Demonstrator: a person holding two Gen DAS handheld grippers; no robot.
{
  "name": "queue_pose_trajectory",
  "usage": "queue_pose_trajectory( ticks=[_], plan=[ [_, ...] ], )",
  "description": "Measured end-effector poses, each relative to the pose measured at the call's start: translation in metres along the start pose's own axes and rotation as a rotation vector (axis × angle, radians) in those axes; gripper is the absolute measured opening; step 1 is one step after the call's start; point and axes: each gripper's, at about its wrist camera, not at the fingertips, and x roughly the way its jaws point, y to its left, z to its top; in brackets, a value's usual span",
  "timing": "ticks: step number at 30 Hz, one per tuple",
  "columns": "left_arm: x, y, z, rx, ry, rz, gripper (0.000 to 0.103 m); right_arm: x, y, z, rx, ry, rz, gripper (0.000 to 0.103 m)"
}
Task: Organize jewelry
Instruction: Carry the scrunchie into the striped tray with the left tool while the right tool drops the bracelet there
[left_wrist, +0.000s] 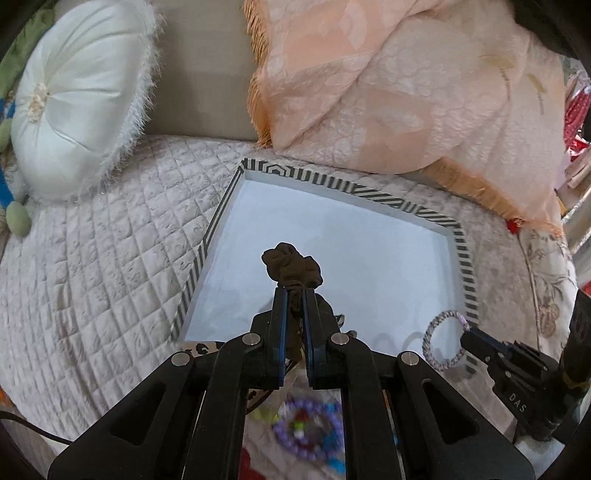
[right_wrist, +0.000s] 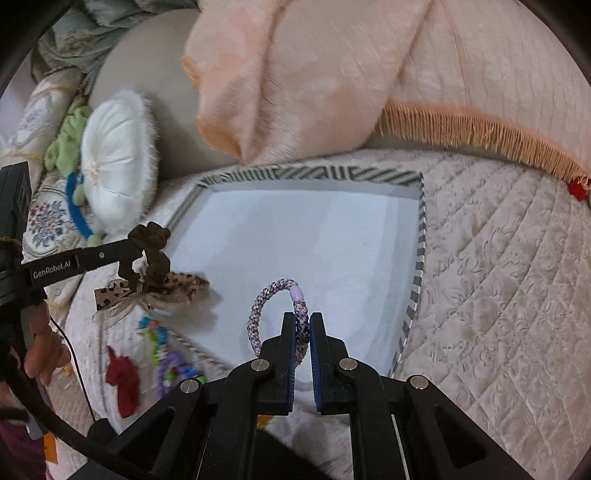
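Observation:
My left gripper (left_wrist: 294, 291) is shut on a dark brown scrunchie (left_wrist: 293, 264), which it holds above the near left part of a white tray with a black-and-white striped rim (left_wrist: 373, 195). The same scrunchie (right_wrist: 153, 254) and left gripper (right_wrist: 138, 249) show at the left of the right wrist view. My right gripper (right_wrist: 303, 317) is shut on a braided grey-pink hair tie with a lilac bead (right_wrist: 271, 295), over the tray's near right corner. That hair tie (left_wrist: 441, 341) and the right gripper (left_wrist: 466, 334) also appear at the lower right of the left wrist view.
The tray (right_wrist: 419, 258) lies on a quilted cream bedspread (right_wrist: 498, 277). Beside its near left edge lie a leopard-print bow (right_wrist: 155, 291), a red bow (right_wrist: 123, 376) and bright beaded bracelets (left_wrist: 308, 428). A white round cushion (left_wrist: 81, 99) and a peach fringed blanket (left_wrist: 388, 85) sit behind.

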Motion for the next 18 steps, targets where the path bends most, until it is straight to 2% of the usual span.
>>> queue_pose_trajectory(
  ticks=[7, 11, 13, 14, 15, 16, 17, 18],
  plan=[
    [0.048, 0.021, 0.008, -0.058, 0.070, 0.013, 0.007, 0.023, -0.009, 0.001, 0.004, 0.055, -0.048, 0.006],
    [0.059, 0.027, 0.005, -0.066, 0.083, 0.019, 0.008, 0.028, -0.010, 0.002, 0.012, 0.073, -0.051, 0.007],
    [0.061, 0.030, 0.006, -0.076, 0.095, 0.011, 0.014, 0.028, -0.009, 0.002, 0.010, 0.071, -0.057, 0.008],
    [0.061, 0.032, 0.006, -0.078, 0.097, 0.007, 0.024, 0.025, -0.009, 0.001, 0.012, 0.065, -0.052, 0.010],
    [0.059, 0.032, 0.006, -0.078, 0.093, -0.001, 0.037, 0.022, -0.009, 0.000, 0.015, 0.058, -0.047, 0.014],
    [0.056, 0.033, 0.005, -0.078, 0.087, -0.006, 0.043, 0.021, -0.009, 0.000, 0.018, 0.055, -0.045, 0.018],
    [0.052, 0.034, 0.005, -0.080, 0.079, -0.013, 0.047, 0.017, -0.008, -0.001, 0.022, 0.050, -0.038, 0.027],
    [0.048, 0.034, 0.003, -0.080, 0.076, -0.014, 0.047, 0.013, -0.007, -0.002, 0.023, 0.048, -0.032, 0.029]
  ],
)
